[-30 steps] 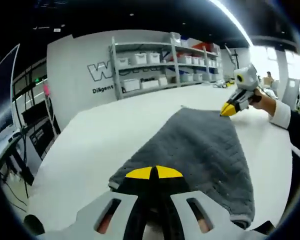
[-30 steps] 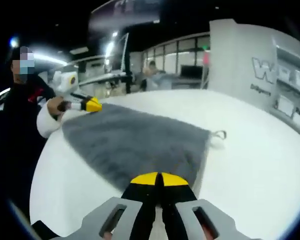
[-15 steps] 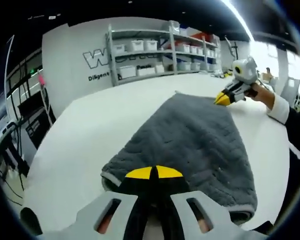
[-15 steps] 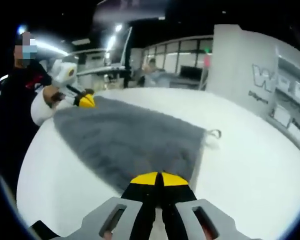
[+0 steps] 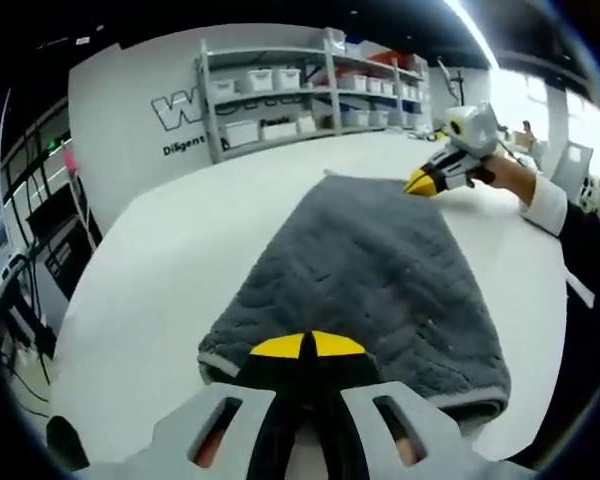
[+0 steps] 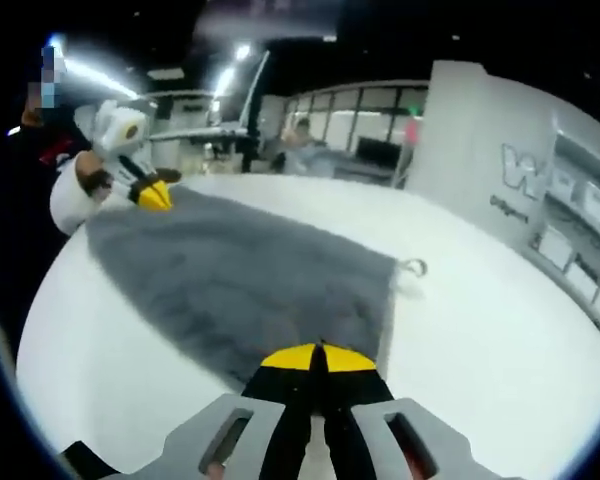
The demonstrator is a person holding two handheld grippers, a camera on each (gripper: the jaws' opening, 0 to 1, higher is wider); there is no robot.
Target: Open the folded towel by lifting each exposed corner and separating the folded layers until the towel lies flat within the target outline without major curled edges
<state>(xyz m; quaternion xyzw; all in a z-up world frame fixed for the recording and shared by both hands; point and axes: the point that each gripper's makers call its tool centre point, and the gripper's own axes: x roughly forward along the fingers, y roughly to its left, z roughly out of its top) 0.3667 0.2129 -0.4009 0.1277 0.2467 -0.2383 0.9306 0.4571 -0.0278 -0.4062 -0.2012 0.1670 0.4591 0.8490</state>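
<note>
towel (image 5: 370,270) spread on worktop (image 5: 160,280) | left gripper (image 5: 308,345) at its near edge | right gripper (image 5: 420,181) at the far corner | shelves (image 5: 300,90) behind the worktop, along the wall

white table (image 5: 180,260), grey towel (image 5: 370,270) on it

Grey towel (image 5: 365,270) spread across a white table (image 5: 170,270), near edge pinched between the closed yellow tips of the left gripper (image 5: 307,346). At the far corner, right gripper (image 5: 421,182) clamped on the cloth. Behind, storage shelves (image 5: 300,90) against a lettered wall.
</note>
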